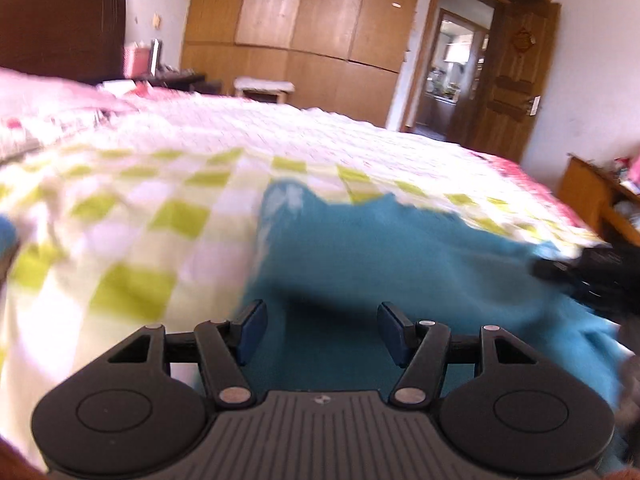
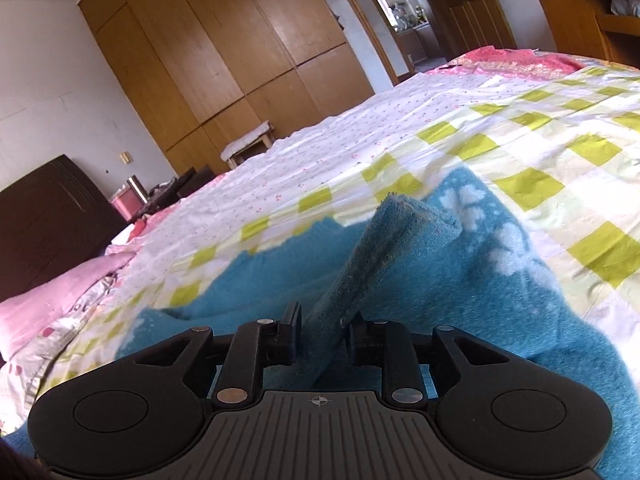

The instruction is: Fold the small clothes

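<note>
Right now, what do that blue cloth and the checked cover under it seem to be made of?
The blue cloth looks like thick fuzzy fleece or terry, matte: its raised fold shows a nappy pile. The checked cover looks like thin, smooth woven cotton with fine creases, though that is only a guess.

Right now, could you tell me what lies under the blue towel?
The blue towel lies on the green-checked bedspread, which shows around it. Whatever sits directly beneath the towel is covered.
</note>
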